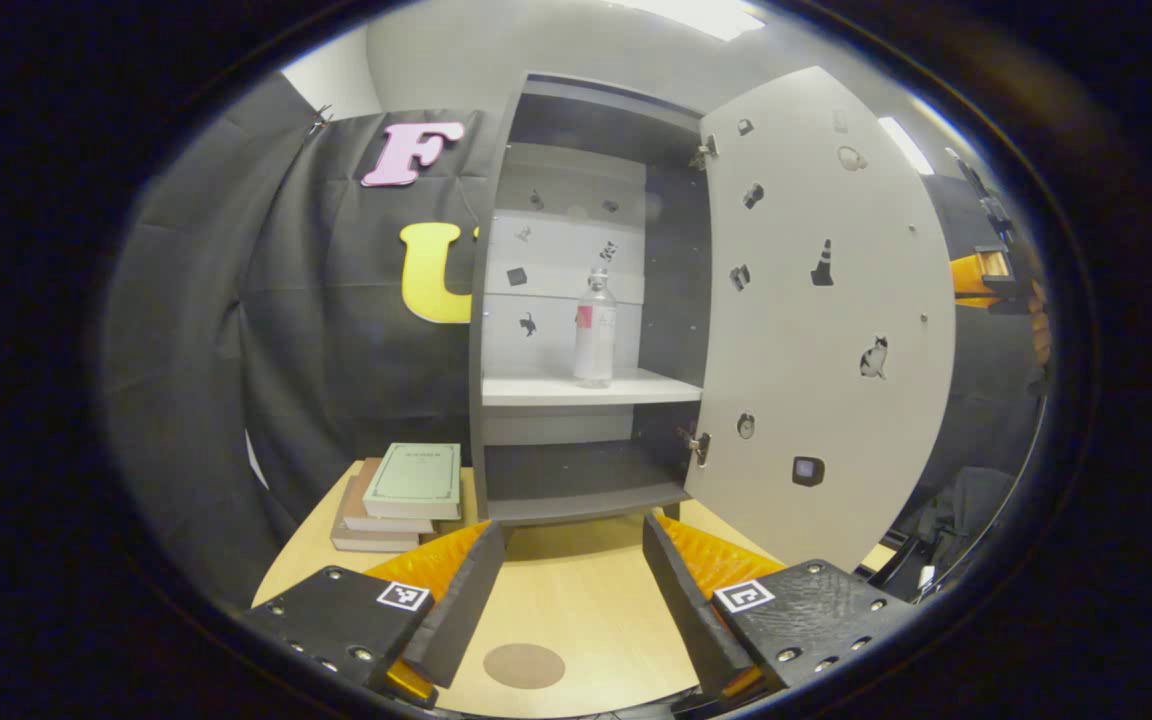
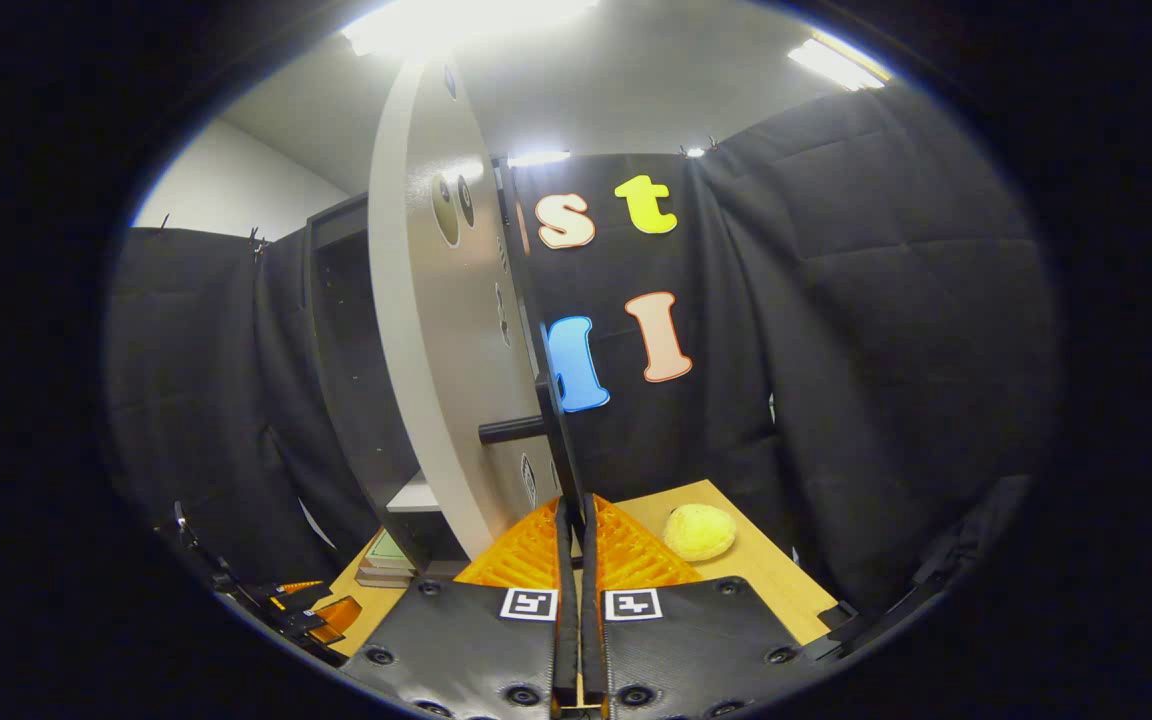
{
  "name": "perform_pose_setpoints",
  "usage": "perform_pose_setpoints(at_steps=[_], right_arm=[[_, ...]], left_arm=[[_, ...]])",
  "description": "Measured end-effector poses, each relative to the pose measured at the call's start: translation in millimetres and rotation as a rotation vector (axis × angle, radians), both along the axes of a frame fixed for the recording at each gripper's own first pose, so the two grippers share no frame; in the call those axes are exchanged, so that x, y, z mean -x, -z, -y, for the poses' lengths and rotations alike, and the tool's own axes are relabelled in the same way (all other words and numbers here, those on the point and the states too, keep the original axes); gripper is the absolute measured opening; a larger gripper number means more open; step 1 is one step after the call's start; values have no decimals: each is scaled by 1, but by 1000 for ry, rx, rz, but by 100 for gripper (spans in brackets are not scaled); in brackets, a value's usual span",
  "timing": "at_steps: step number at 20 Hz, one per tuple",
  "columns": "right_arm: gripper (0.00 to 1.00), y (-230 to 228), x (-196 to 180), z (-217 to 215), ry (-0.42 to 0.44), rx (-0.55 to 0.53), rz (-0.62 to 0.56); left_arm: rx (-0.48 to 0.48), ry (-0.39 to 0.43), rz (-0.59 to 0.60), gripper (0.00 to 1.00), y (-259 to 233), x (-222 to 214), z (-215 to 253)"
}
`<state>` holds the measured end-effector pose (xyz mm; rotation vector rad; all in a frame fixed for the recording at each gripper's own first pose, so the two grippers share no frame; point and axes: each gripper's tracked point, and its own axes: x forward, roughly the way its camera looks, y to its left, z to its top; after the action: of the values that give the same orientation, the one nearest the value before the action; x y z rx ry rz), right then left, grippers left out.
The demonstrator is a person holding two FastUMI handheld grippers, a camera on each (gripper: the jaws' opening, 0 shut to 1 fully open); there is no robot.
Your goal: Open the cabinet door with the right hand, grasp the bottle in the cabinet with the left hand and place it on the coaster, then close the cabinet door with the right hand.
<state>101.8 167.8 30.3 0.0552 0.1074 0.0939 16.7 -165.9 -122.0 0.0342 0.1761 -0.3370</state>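
Left claw [image 1: 571, 590] is being held apart over the counter [image 1: 586, 600] near the coaster [image 1: 524, 665], right claw [image 2: 576, 530] is being pressed together at the door [image 2: 436, 330] edge, while the bottle [image 1: 595, 328], judged light, slippery, best gripped mid-body, is being left upright on the cabinet shelf [image 1: 586, 388].

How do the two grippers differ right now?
The left gripper is open, with nothing between its fingers; the right gripper is shut on the cabinet door's handle. The left gripper faces the bottle inside the cabinet; the right sits at the door's edge. Both are above the table.
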Motion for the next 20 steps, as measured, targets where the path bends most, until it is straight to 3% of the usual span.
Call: perform_pose_setpoints(at_steps=[2,6,10,11,14,15,16,17,20], right_arm=[[3,5,8,11,24,13,-30],[0,7,19,43,166,34,-64],[0,0,8,54,257,-10,-29],[10,-2,7,58,272,-9,-17],[10,-6,-4,71,311,14,12],[14,-7,-9,73,312,19,14],[10,-5,-13,76,319,25,11],[19,-4,-18,77,314,30,9],[36,-4,-28,77,300,27,16]], left_arm=[[7,34,-19,85,6,-9,12],[44,116,-41,86,1,-27,34],[73,97,-3,85,-28,-65,32],[81,92,11,87,-39,-80,31],[114,97,47,87,-79,-122,37],[125,98,59,85,-94,-137,39],[134,97,71,85,-109,-154,42],[141,100,87,87,-123,-170,47],[124,94,154,88,-170,-217,57]])
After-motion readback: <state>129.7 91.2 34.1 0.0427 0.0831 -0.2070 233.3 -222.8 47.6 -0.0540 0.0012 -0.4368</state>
